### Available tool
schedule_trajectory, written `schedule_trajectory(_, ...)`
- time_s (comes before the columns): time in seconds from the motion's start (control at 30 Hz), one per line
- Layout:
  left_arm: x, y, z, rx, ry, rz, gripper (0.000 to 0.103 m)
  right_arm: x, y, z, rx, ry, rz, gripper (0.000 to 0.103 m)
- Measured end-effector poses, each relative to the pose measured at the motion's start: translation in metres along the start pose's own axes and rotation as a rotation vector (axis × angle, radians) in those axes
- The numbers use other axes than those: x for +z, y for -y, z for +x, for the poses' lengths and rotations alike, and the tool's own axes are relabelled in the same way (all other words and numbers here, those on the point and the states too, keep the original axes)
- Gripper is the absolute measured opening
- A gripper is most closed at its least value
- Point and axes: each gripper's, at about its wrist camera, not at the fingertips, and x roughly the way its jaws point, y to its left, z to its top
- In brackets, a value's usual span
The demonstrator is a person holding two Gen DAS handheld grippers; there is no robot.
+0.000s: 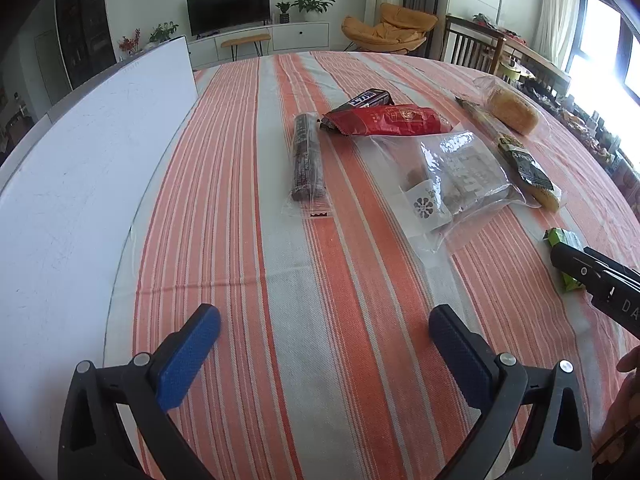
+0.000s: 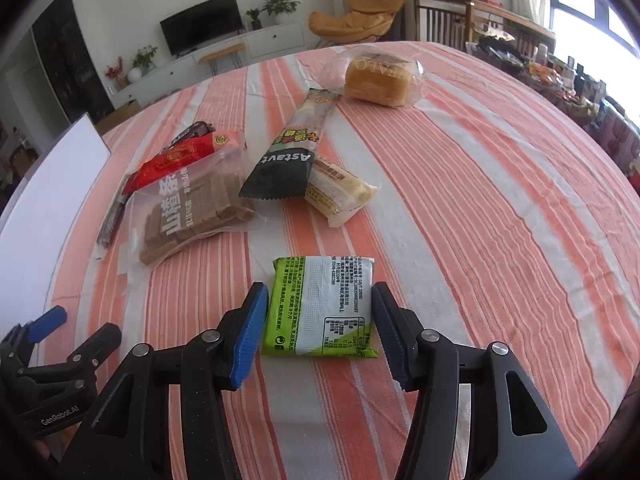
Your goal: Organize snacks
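A green and white snack packet point(image 2: 320, 306) lies flat on the striped tablecloth point(image 2: 460, 208). My right gripper point(image 2: 320, 332) straddles it, jaws open, one pad at each side edge; whether the pads touch it I cannot tell. It shows at the right of the left wrist view point(image 1: 566, 254). Beyond lie a clear bag of brown slices point(image 2: 192, 208), a red packet point(image 2: 180, 160), a black Astavt stick point(image 2: 292, 152), a pale bar point(image 2: 340, 192) and a wrapped bun point(image 2: 376, 76). My left gripper point(image 1: 324, 340) is open and empty above bare cloth.
A white board point(image 1: 80, 168) lies along the table's left side. A dark stick packet point(image 1: 306, 156) and a black packet point(image 1: 370, 98) lie mid-table. Chairs and a cluttered sideboard point(image 2: 520, 32) stand beyond the far right edge.
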Motion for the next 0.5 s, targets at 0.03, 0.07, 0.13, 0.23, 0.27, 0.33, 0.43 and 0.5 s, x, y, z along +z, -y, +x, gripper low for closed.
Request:
schedule_trajectory(0.03, 0.005, -0.005, 0.001, -0.018, -0.016, -0.023, 0.103, 0.0, -0.002, 0.001, 0.0, 0.001, -0.003, 0.063)
schedule_trajectory(0.07, 0.012, -0.013, 0.002, -0.043, -0.031, -0.072, 0.103, 0.0, -0.002, 0.001, -0.001, 0.002, -0.005, 0.063)
schedule_trajectory(0.13, 0.031, -0.032, 0.004, -0.067, -0.033, -0.215, 0.101, -0.001, -0.002, 0.001, 0.001, 0.005, -0.003, 0.066)
schedule_trajectory(0.23, 0.063, -0.047, 0.014, -0.045, -0.034, -0.345, 0.1, -0.001, -0.005, 0.002, -0.007, 0.008, -0.014, 0.069)
schedule_trajectory(0.27, 0.074, -0.046, 0.025, -0.026, -0.057, -0.333, 0.098, -0.001, -0.006, 0.003, -0.011, 0.007, -0.021, 0.069)
schedule_trajectory(0.33, 0.088, -0.042, 0.048, 0.021, -0.106, -0.284, 0.084, -0.002, -0.007, 0.003, -0.014, 0.007, -0.027, 0.07)
schedule_trajectory(0.43, 0.103, -0.029, 0.061, 0.084, -0.077, -0.174, 0.068, -0.002, -0.006, 0.003, -0.016, 0.008, -0.026, 0.07)
schedule_trajectory(0.5, 0.105, -0.018, 0.063, 0.098, -0.065, -0.077, 0.036, -0.002, -0.007, 0.003, -0.031, 0.008, -0.031, 0.07)
